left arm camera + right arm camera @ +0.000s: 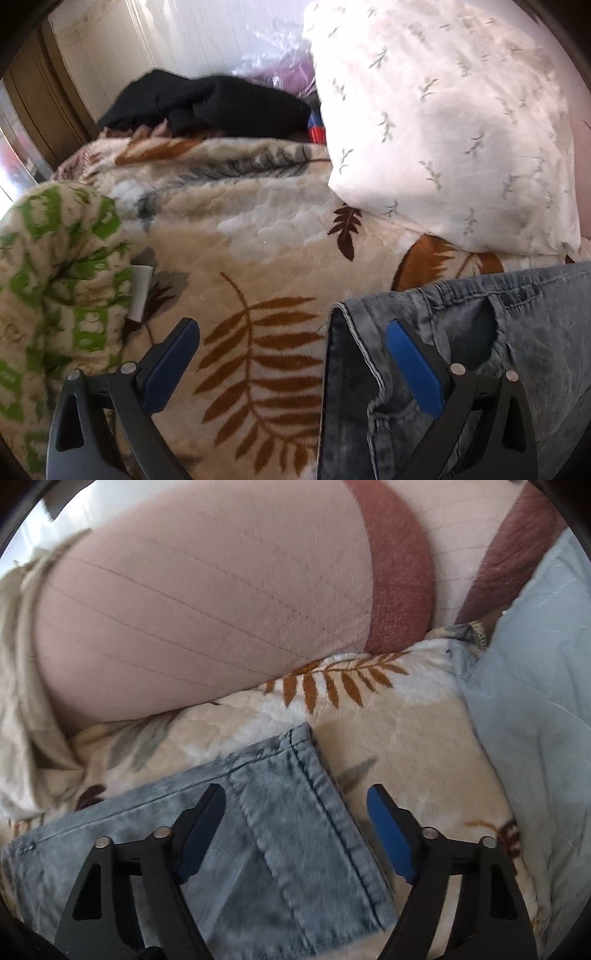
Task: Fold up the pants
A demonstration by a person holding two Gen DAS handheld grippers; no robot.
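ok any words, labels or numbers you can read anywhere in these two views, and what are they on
None can be read.
White tag beside the green-patterned blanket: any print is too blurred to read.
Grey jeans: no label or brand patch shows in either view.
White pillow: only a leaf-sprig print, no text.
Leaf-print blanket: pattern only.
Red and blue item behind the pillow: mostly hidden, no lettering legible.

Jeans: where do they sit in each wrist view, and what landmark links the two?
Left wrist: grey jeans fill the lower right, under the right fingertip of the open left gripper.
Right wrist: jeans lie lower centre-left, between the open right gripper fingers.
Shared landmark: the beige fern-print blanket.
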